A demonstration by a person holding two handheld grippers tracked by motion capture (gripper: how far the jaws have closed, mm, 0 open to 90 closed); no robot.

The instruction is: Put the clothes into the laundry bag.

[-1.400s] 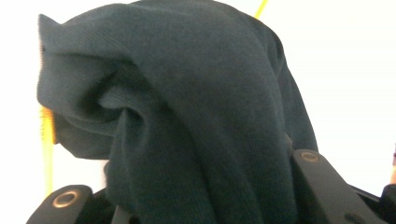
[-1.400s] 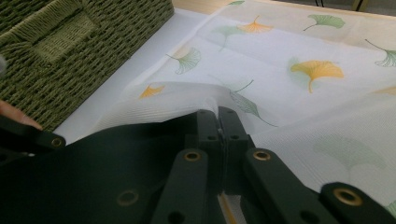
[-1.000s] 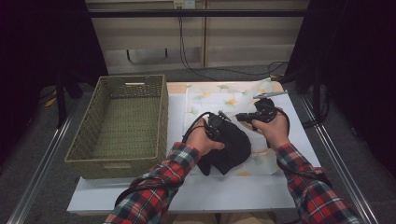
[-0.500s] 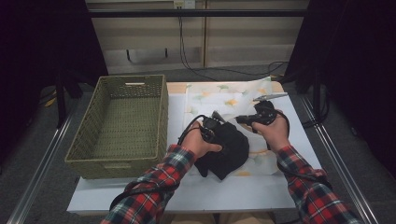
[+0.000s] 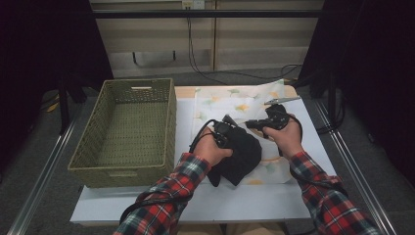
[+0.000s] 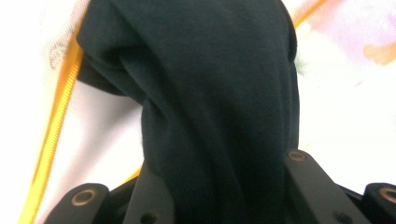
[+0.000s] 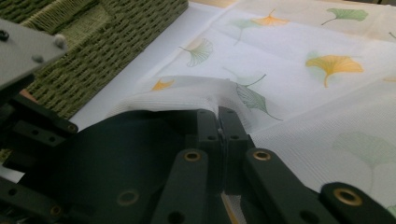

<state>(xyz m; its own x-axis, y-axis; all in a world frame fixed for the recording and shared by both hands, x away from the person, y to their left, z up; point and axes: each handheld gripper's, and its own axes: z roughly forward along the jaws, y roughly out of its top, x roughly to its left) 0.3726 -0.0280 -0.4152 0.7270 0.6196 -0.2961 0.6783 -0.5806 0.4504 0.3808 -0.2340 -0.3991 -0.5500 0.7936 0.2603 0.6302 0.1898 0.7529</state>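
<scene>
Left claw (image 5: 230, 128) has drawn the black garment (image 5: 240, 156) slightly nearer the person since a second ago.
Clamped on bunched garment; right claw (image 5: 250, 124) pinches shut on the leaf-print cloth (image 5: 230, 100). Wicker basket (image 5: 93, 147) sits empty, packing seemingly ahead. White desk (image 5: 195, 200), dark curtained room.

No text, label, brand, number or sign can be read in any of the views. The white cloth (image 5: 230, 105) beside the basket (image 5: 128, 128) bears only printed leaf shapes in yellow and green, no lettering.
</scene>
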